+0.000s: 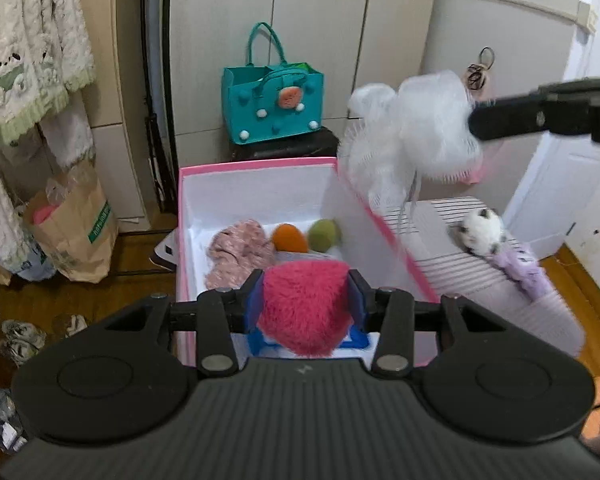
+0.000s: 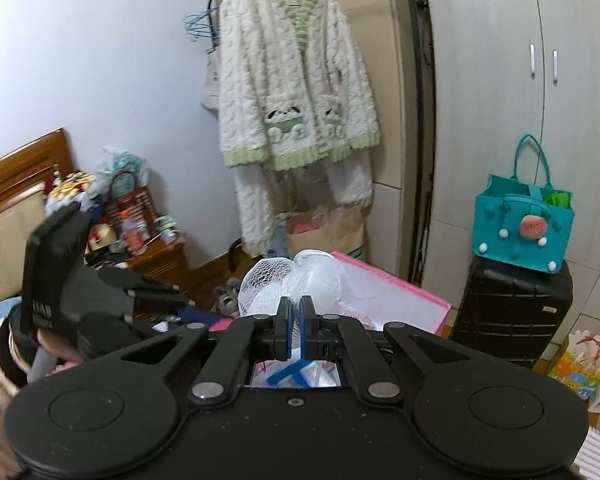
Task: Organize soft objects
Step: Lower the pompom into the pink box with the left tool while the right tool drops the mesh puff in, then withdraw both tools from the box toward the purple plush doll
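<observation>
Stored in pink-rimmed box (image 1: 260, 168), ahead of left tool (image 1: 306, 304): knitted cloth (image 1: 236, 252), orange ball (image 1: 290, 238), green ball (image 1: 324, 234).
In transit: pink plush (image 1: 304, 308) clamped in left tool above box; white mesh puff (image 2: 296, 280) pinched by right tool (image 2: 296, 334).
Outstanding, apparently: spotted plush toy (image 1: 482, 230), right of box.

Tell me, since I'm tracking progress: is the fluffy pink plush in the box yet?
Not yet: the fluffy pink plush sits clamped in the left hand-held gripper above the pink-rimmed box.
</observation>
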A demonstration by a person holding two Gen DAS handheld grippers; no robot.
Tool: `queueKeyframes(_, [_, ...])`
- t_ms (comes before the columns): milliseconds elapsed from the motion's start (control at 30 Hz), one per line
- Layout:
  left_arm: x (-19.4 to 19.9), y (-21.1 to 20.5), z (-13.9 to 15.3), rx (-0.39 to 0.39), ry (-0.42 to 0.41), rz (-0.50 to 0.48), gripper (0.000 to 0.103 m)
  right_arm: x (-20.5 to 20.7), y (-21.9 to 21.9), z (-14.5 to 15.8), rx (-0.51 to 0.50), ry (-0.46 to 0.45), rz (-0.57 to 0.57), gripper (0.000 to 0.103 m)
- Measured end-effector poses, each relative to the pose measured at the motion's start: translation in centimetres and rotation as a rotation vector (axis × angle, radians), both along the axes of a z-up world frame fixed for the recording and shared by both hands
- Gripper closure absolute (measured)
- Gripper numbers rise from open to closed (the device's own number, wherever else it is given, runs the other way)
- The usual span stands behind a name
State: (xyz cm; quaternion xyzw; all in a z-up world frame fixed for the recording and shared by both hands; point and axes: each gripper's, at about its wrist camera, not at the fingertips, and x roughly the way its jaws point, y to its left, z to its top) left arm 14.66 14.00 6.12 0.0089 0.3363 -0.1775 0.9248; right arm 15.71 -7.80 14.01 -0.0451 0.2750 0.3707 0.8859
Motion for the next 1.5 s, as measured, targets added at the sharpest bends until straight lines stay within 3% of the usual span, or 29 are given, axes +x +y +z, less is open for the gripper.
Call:
queueKeyframes(233, [4.0,-0.1,-2.8,0.07,-0.03,0.014,0.061,4.2,2.1,-4.2,-0.058,0.019,-0.079,0.099])
queueKeyframes(467, [5.5,-1.9,-4.5,0.224,-0.11,0.01,0.061,6.9,2.1,-8.4,-0.092,0.095,-0.152,0.099])
queueKeyframes(733, [6.0,-2.3,-5.1,0.231,-0.076,-0.015,0.058,8.3,2.9,-11.6,-0.133,0.148,-0.153,0.098])
queueKeyframes(933, [5.7,-2.2,-4.9,0.234,-0.071,-0.003,0.059,7.3,2.6,-11.5,-0.11,0.133,-0.158,0.092])
queueKeyframes(1033, [5.1,-2.1,-4.5,0.234,-0.083,0.0,0.059,6.6,2.0,-10.9,-0.083,0.16,-0.141,0.091])
queueKeyframes(1167, [4.6,-1.5,-3.9,0.188,-0.038,-0.001,0.059,5.7,1.3,-10.4,-0.061,0.223,-0.124,0.087])
queueKeyframes(1333, [3.1,-1.1,-2.4,0.174,-0.018,0.008,0.056,3.6,1.0,-9.4,-0.062,0.209,-0.108,0.072])
queueKeyframes(1500, [0.9,-1.2,-0.8,0.169,-0.016,0.014,0.046,0.8,-0.1,-8.2,-0.054,0.176,-0.102,0.053])
